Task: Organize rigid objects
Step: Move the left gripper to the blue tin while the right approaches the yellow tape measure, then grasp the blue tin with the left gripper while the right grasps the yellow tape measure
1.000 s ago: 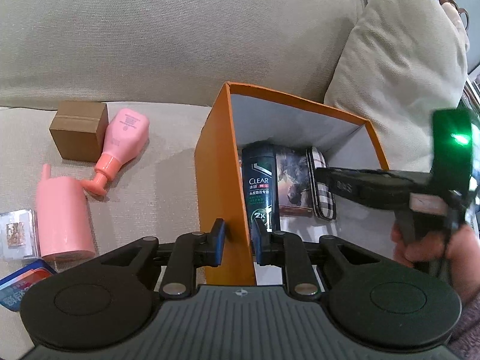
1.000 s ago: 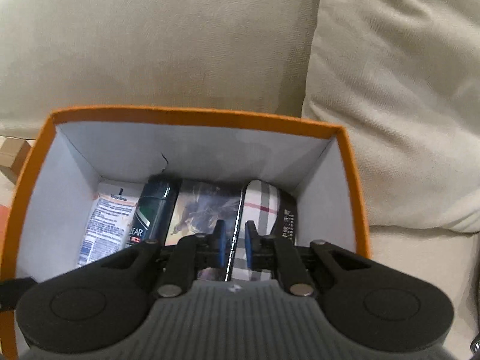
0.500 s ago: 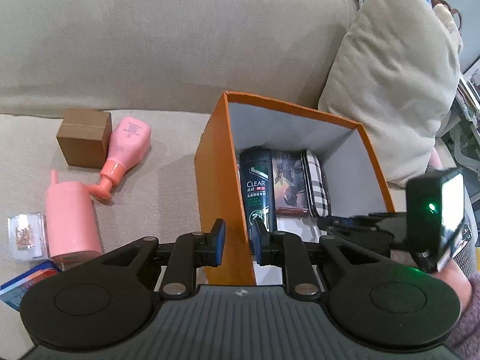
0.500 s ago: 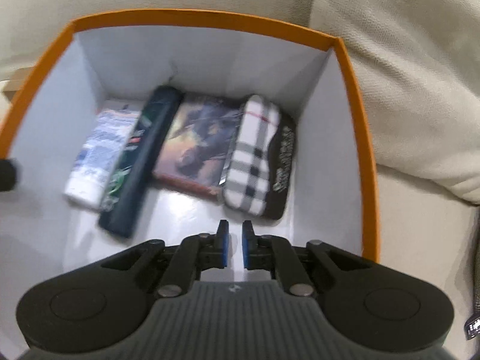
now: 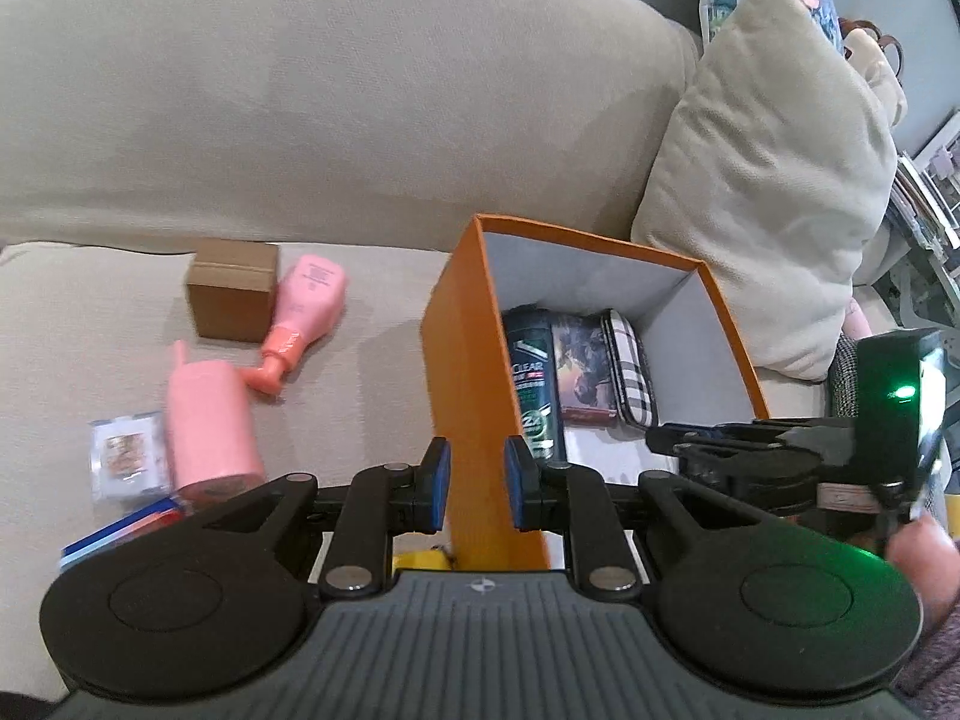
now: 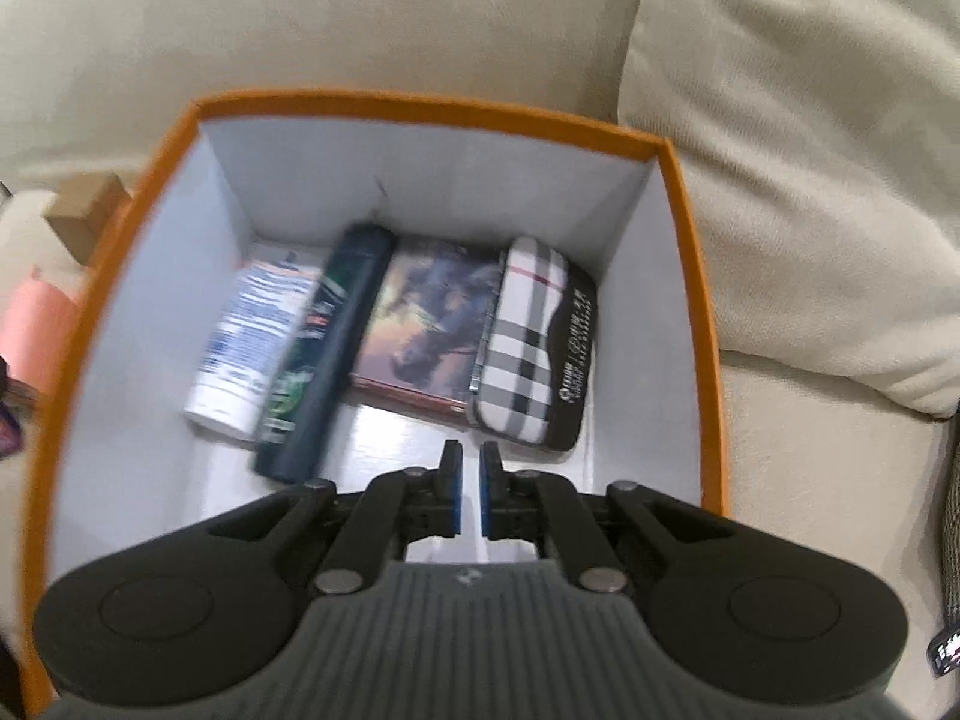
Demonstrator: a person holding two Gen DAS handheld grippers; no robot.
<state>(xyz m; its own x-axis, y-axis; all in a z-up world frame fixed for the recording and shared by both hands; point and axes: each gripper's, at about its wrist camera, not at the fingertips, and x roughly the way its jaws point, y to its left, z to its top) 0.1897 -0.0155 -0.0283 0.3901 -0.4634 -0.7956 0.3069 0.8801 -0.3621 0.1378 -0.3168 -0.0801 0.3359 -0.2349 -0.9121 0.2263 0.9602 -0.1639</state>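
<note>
You are partway through: the orange box [image 6: 690, 276] on the sofa seat [image 5: 372, 324] already holds four things laid side by side on its floor, a white tube [image 6: 252, 336], a dark Clear shampoo bottle [image 6: 336, 330], a picture-covered book [image 6: 432, 324] and a plaid case [image 6: 528, 348]. Your right gripper [image 6: 471, 492] hangs over the box's near floor with its fingers together and nothing between them. Your left gripper [image 5: 477, 483] has its fingers clamped on the box's left wall. Left of the box the seat carries what looks left to pack: a brown carton [image 5: 234, 294], a pink pump bottle [image 5: 300, 318], a pink cup [image 5: 207, 426], a clear packet [image 5: 123, 459] and a flat blue-edged item [image 5: 120, 534] at the near edge.
</note>
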